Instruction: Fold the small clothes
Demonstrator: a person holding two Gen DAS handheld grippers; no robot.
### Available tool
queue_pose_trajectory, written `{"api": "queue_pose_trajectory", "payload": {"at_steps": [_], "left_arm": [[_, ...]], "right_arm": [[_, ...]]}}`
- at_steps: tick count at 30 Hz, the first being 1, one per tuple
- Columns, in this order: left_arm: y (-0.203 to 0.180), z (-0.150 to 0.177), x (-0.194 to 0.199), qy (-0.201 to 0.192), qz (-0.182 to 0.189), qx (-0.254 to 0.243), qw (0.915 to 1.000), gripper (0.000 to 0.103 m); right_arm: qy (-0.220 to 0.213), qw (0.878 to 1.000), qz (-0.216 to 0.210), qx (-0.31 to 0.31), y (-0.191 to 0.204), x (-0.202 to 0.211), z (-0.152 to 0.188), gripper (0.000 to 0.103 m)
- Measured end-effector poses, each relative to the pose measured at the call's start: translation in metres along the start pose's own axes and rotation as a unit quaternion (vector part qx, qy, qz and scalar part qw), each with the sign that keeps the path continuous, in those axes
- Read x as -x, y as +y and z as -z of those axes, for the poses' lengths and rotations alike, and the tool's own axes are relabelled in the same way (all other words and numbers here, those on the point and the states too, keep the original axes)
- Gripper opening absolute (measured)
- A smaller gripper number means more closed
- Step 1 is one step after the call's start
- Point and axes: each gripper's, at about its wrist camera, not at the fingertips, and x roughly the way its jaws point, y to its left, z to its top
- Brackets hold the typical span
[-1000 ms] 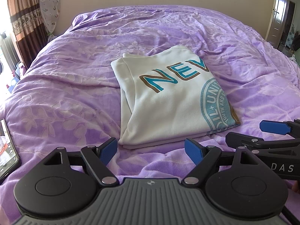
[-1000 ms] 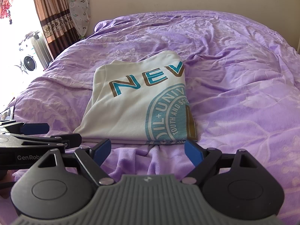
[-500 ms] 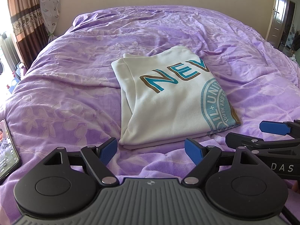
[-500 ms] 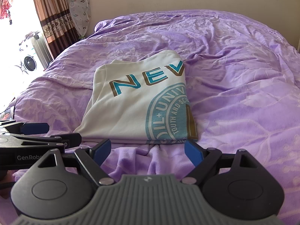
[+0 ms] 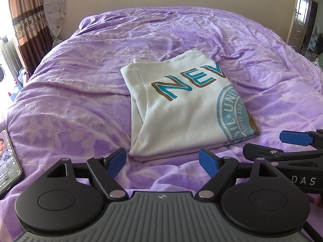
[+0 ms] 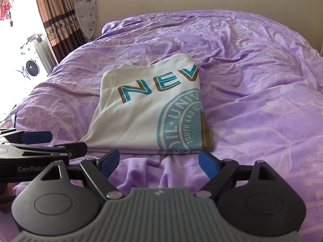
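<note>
A cream T-shirt (image 5: 181,113) with teal and brown print lies folded into a neat rectangle on the purple bedspread (image 5: 80,92); it also shows in the right wrist view (image 6: 145,117). My left gripper (image 5: 162,159) is open and empty, just short of the shirt's near edge. My right gripper (image 6: 158,160) is open and empty, also just short of the near edge. Each gripper shows from the side in the other's view: the right one (image 5: 290,147) and the left one (image 6: 40,143).
A phone (image 5: 8,159) with a lit screen lies on the bed at the left. Curtains (image 6: 54,16) and a washing machine (image 6: 30,66) stand at the far left, a door (image 5: 302,14) at the far right.
</note>
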Motion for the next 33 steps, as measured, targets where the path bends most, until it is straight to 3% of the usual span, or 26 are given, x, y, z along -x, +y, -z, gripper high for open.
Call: {"api": "queue_pose_trajectory", "payload": {"at_steps": [33], "left_arm": [[0.0014,-0.0023,0.0015,-0.010,-0.006,-0.004,0.9999,0.090]], "right_arm": [[0.006,1.000,-0.003,-0.003,0.0006,-0.0012,0.0029,0.082]]}}
